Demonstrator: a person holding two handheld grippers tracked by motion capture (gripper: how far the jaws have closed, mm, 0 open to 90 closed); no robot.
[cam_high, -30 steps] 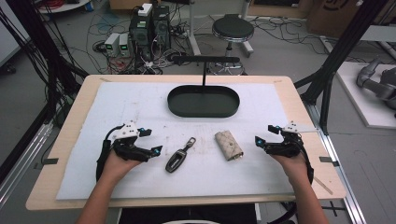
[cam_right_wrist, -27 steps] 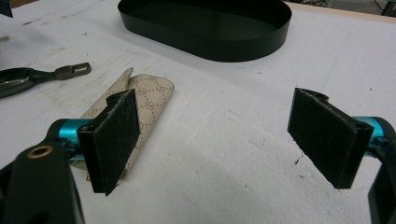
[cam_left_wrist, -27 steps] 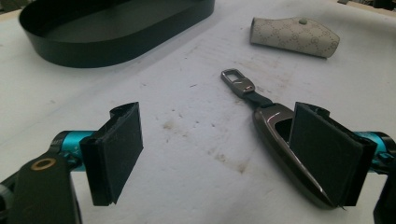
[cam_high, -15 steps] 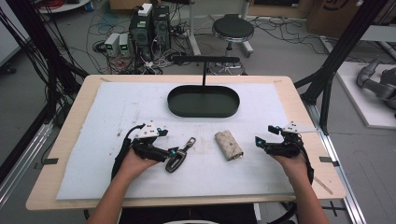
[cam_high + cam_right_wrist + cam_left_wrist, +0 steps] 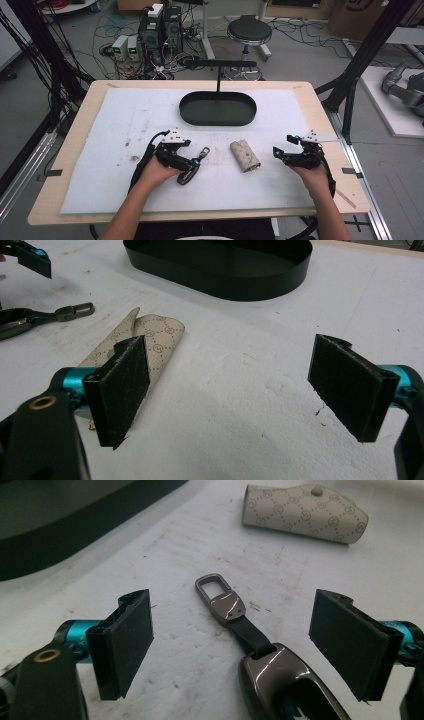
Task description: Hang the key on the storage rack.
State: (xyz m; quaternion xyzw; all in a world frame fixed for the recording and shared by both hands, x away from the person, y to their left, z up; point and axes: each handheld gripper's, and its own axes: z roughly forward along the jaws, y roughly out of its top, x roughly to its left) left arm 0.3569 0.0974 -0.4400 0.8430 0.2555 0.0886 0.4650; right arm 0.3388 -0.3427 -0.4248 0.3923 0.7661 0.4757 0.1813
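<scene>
One key fob lies on the white mat, between the left gripper's parted jaws. One beige pouch, perhaps a key case, lies beside it. One black tray sits beyond. Right gripper gapes wide, empty.

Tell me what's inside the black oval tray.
Nothing can be seen inside the black oval tray; in the high view its dark floor looks bare. In the right gripper view its near wall hides most of the inside. The key fob and patterned pouch lie outside it on the mat.
</scene>
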